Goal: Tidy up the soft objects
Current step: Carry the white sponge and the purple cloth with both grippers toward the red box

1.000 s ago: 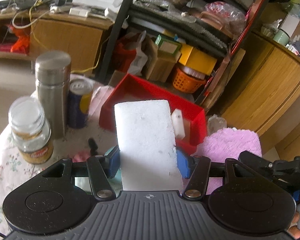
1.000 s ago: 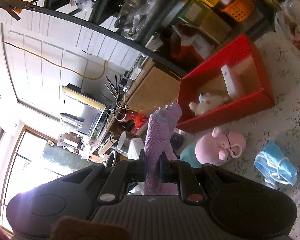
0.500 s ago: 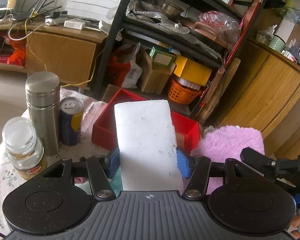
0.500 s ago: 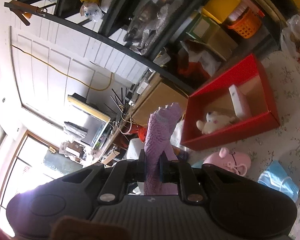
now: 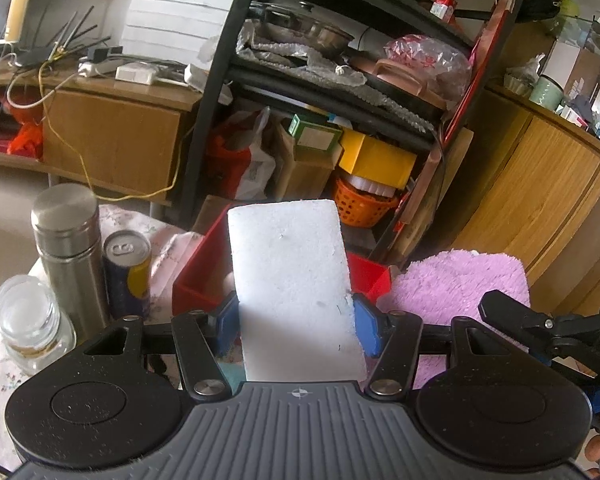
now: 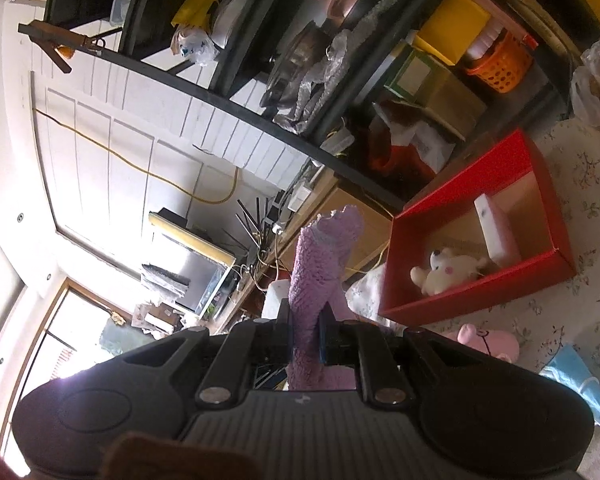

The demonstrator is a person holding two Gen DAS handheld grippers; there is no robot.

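Carrying two soft items at once, a person holds a handheld gripper in each hand above a table spread with a flower-printed cloth (image 6: 580,216). The left gripper (image 5: 294,326) has its blue pads pressed against the long sides of a white rectangular foam sponge block (image 5: 292,280), which stands upright between the jaws at a middling spread. The right gripper (image 6: 305,334) is squeezed fully together on a lilac fluffy microfibre cloth (image 6: 320,276), whose free end rises above the pads.

Ahead, near the table's far edge, sits an open red cardboard box (image 6: 476,292). Inside it lie a small white plush bear (image 6: 446,270) and a second white sponge block (image 6: 496,232), leaning against the rear wall. Much of the box floor is bare.

The step in hand appears to be delivery to that box. Done well, each piece should be taken over the front wall and lowered toward the bare floor before the jaws let go, one hand at a time so the grippers do not collide. The limp cloth may catch on the rim if it is carried low.

Outside the box, on the tablecloth, a pink plush pig (image 6: 488,342) and a pale blue face mask (image 6: 580,384) lie just before its front wall. A steel flask (image 5: 68,248), a blue drinks can (image 5: 126,272) and a lidded glass jar (image 5: 28,320) stand together at the table's left edge.
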